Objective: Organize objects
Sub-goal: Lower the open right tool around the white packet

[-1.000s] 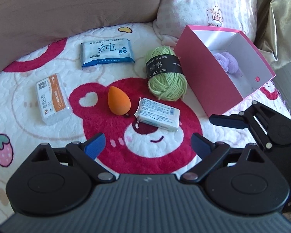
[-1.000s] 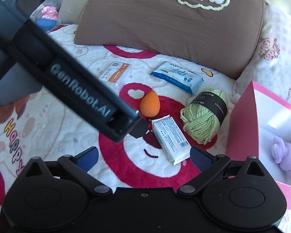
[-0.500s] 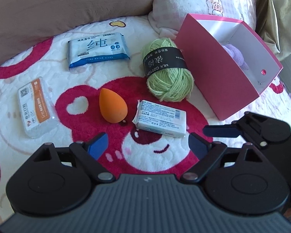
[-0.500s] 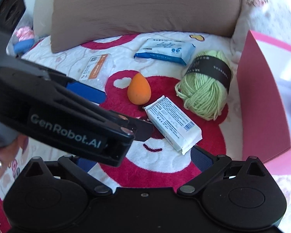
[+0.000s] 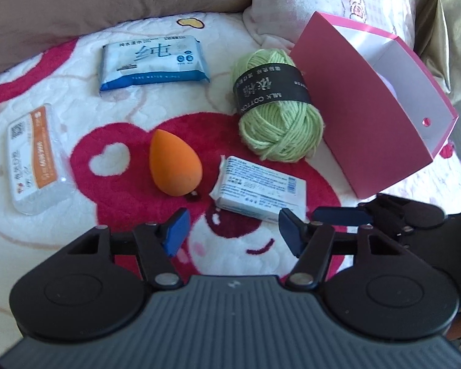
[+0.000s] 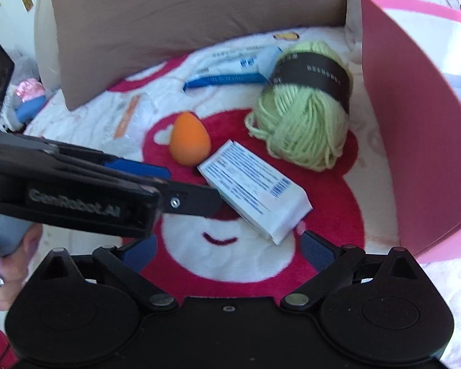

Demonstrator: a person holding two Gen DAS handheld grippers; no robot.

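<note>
On the bear-print blanket (image 5: 113,203) lie an orange egg-shaped sponge (image 5: 175,166), a small white box (image 5: 261,193), a green yarn ball (image 5: 279,117), a blue wipes pack (image 5: 152,61) and a clear pack with an orange label (image 5: 35,160). An open pink box (image 5: 368,129) stands at the right. My left gripper (image 5: 233,233) hovers just short of the white box, its jaws closing with nothing between them. My right gripper (image 6: 227,250) is open and empty, just before the white box (image 6: 255,190). The left gripper's fingers (image 6: 193,200) reach in from the left, near the sponge (image 6: 189,143).
A brown cushion (image 6: 184,15) lines the back and a pale patterned pillow (image 5: 338,0) sits behind the pink box (image 6: 415,153). The yarn (image 6: 304,123) rests close against the box wall. A hand (image 6: 3,273) shows at the lower left. Gold fabric (image 5: 445,30) hangs at right.
Both grippers have come down and closer to the objects. The left jaws have narrowed a good deal. The right view has rolled, and the left gripper now lies lower across it.
</note>
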